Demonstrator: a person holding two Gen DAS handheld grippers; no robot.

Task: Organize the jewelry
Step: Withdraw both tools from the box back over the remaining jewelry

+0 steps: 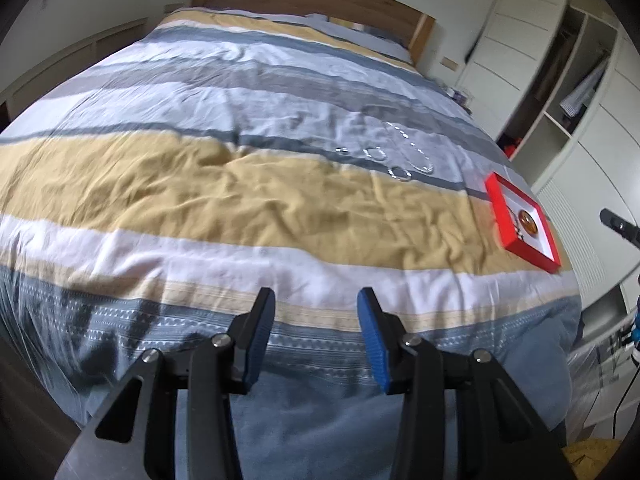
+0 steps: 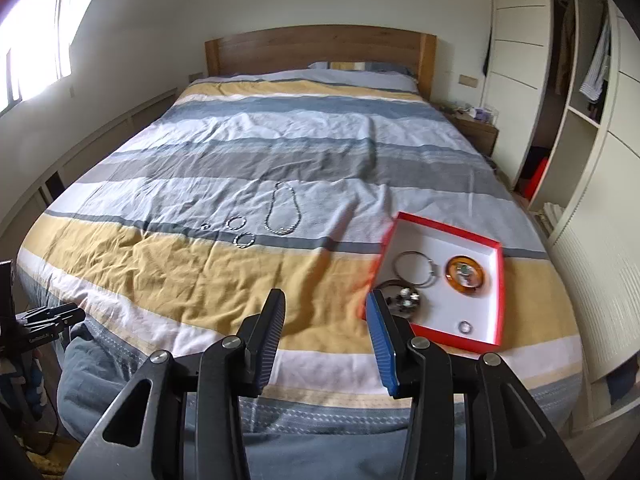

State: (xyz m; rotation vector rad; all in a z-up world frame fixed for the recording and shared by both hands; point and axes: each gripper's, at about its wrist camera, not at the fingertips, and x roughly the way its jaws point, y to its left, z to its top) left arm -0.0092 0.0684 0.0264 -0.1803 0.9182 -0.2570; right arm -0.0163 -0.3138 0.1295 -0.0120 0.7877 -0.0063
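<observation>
The necklace lies lengthwise toward the headboard; the red tray sits near the bed's right edge. Both the left gripper and the right gripper gape empty.

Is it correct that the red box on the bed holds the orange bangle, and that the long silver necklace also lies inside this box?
Not quite. The red box does hold the orange bangle, but the long silver necklace is not inside it. The necklace lies on the striped duvet, apart from the box, beside some small silver rings. The right wrist view shows this clearly.
</observation>
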